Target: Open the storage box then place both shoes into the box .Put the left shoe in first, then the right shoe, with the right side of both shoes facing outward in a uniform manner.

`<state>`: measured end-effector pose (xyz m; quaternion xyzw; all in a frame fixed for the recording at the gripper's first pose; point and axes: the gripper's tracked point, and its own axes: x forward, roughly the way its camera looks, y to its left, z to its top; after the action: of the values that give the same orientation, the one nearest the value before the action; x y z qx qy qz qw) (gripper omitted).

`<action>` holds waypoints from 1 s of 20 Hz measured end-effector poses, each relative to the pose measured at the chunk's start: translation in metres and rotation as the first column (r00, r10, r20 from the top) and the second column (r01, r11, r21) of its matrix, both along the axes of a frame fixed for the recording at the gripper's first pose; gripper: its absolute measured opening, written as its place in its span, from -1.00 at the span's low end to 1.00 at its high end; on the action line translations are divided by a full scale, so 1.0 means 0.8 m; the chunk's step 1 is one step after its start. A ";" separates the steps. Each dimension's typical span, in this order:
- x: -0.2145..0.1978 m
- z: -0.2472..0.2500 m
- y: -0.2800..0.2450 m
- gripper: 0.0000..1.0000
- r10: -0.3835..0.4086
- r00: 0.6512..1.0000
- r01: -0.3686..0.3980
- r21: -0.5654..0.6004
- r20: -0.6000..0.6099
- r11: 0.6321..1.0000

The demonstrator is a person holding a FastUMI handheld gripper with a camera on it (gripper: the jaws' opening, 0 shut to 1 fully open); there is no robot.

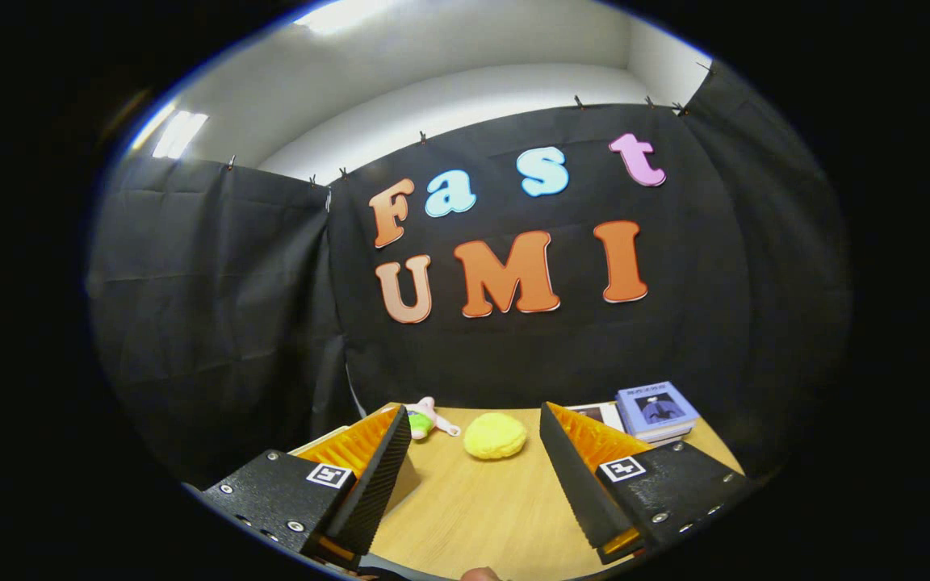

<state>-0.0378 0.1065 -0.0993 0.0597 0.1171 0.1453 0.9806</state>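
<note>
Gripper view: the gripper (475, 452) is held level above a wooden table (481, 508), pointing at the black booth wall. Its jaws stand wide apart, released, with nothing between the two fingers (380, 476) but bare tabletop. Just beyond the fingertips, roughly midway, lies a yellow fluffy ball (495, 436). Near the left fingertip, a small doll (426, 420) lying flat. Behind the right finger, a stack of books (657, 411) at the table's far edge. Storage box and shoes: cannot tell where they are.
</note>
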 end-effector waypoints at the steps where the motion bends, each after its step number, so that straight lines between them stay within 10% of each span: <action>1: -0.001 0.012 -0.009 0.91 -0.009 0.999 0.010 -0.023 0.041 1.000; 20: -0.024 0.090 -0.076 0.95 -0.125 0.938 0.149 -0.050 0.324 0.988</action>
<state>-0.0572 0.0458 -0.0273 0.0070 -0.0424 0.0802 0.9959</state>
